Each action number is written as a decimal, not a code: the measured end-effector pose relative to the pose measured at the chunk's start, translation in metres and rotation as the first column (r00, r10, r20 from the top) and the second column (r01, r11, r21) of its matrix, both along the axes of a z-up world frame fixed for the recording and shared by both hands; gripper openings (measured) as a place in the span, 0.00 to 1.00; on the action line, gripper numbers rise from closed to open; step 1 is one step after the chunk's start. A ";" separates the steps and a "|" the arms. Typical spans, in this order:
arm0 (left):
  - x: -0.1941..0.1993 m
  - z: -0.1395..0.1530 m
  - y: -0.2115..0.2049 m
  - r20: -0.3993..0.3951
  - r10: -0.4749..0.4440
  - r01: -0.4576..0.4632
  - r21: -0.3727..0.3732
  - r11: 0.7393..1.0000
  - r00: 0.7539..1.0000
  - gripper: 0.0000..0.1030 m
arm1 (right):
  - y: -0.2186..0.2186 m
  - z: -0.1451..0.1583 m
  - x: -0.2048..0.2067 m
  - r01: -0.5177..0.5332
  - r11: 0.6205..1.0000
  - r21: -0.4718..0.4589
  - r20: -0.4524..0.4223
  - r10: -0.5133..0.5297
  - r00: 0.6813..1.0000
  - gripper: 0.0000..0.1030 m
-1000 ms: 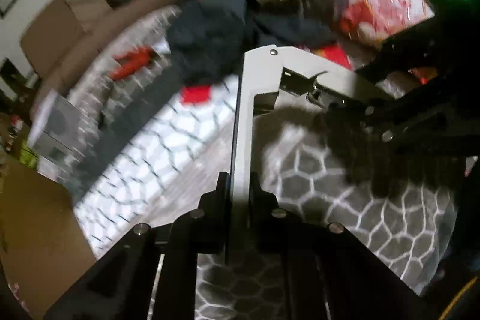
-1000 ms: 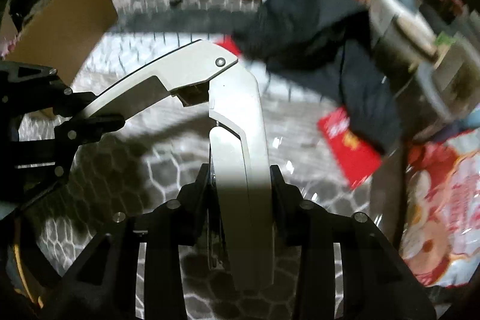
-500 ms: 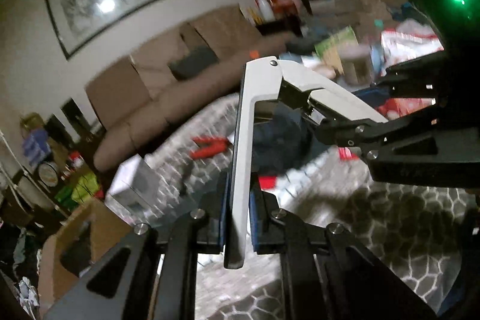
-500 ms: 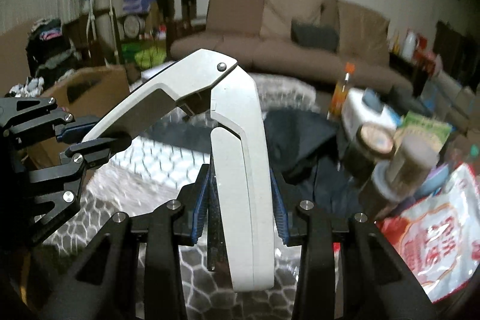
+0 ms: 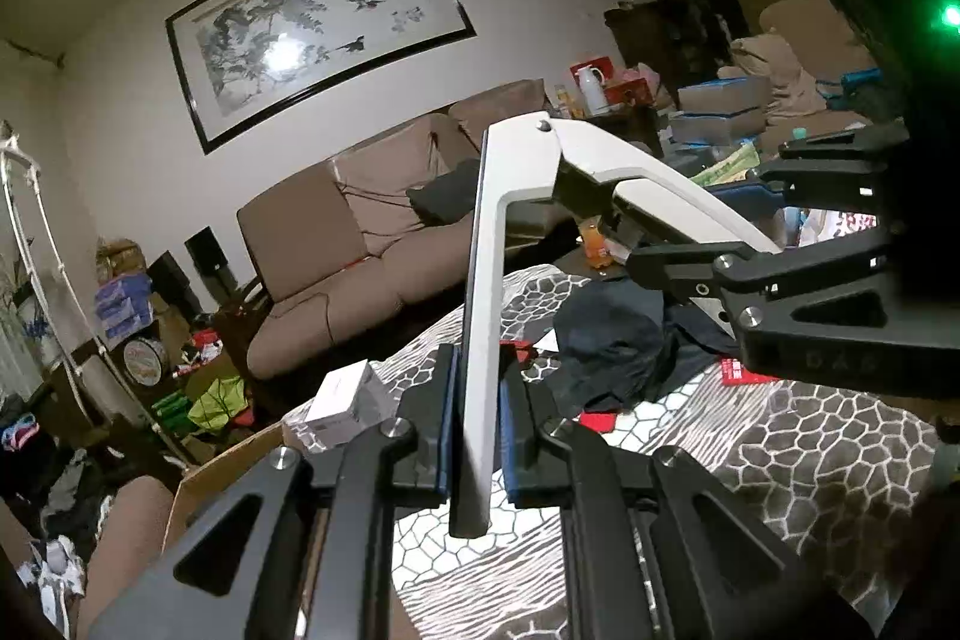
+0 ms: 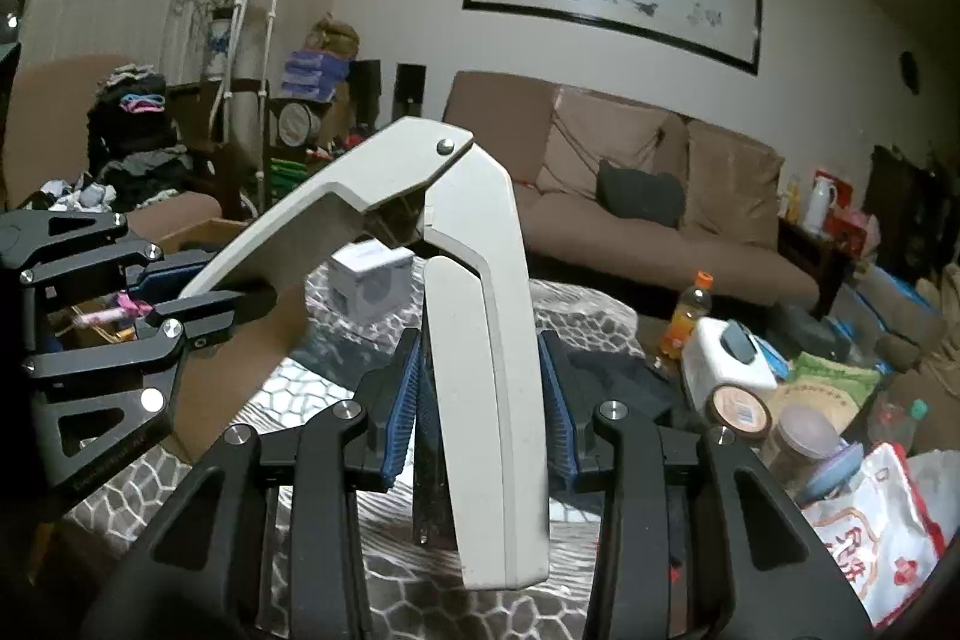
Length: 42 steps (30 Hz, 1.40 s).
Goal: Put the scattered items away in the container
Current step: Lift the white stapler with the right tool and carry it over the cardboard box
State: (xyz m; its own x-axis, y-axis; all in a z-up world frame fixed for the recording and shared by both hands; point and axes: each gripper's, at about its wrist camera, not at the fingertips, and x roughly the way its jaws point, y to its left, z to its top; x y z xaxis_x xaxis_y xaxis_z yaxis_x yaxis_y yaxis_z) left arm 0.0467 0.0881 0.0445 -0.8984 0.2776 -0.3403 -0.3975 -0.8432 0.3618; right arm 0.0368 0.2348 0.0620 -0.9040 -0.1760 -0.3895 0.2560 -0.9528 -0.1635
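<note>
A white hinged hand tool [image 5: 522,148] hangs in the air, spread into an upside-down V, and each gripper holds one of its arms. My left gripper [image 5: 474,430] is shut on the thin arm, its blue pads [image 5: 447,418] pressing both sides. My right gripper [image 6: 480,394] is shut on the broad arm [image 6: 474,280]. In the left wrist view the right gripper [image 5: 708,268] comes in from the right; in the right wrist view the left gripper [image 6: 198,292] comes in from the left. An open cardboard box [image 5: 222,466] stands low at the left, beside the table.
Below lies a honeycomb-patterned cloth [image 5: 810,460] with a dark garment [image 5: 606,340], red packets [image 5: 738,370] and a white carton [image 5: 342,400]. At the right stand an orange drink bottle [image 6: 690,304], jars [image 6: 738,406] and a snack bag [image 6: 870,520]. A brown sofa [image 6: 660,220] is behind.
Both grippers have risen with the white tool and tipped upward, so the views went from the tabletop to the room. Neither grip has changed.
</note>
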 end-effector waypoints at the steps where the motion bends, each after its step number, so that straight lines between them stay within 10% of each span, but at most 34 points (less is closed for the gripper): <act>1: -0.001 0.002 -0.004 0.005 0.006 -0.006 0.004 1.000 1.000 0.12 | -0.005 0.002 0.000 -0.007 1.000 -0.004 0.001 0.007 1.000 0.34; 20: 0.001 0.029 -0.117 -0.039 0.200 -0.199 0.043 0.979 0.979 0.11 | -0.140 0.030 -0.009 -0.179 0.982 -0.053 -0.025 0.178 0.984 0.34; 31: -0.059 -0.003 -0.245 0.249 0.359 -0.390 0.087 0.917 0.900 0.12 | -0.290 -0.004 -0.078 -0.309 0.950 -0.049 0.227 0.312 0.923 0.34; 42: -0.096 -0.039 -0.263 0.452 0.343 -0.394 0.021 0.919 0.823 0.12 | -0.308 -0.073 -0.133 -0.254 0.958 -0.132 0.518 0.285 0.806 0.34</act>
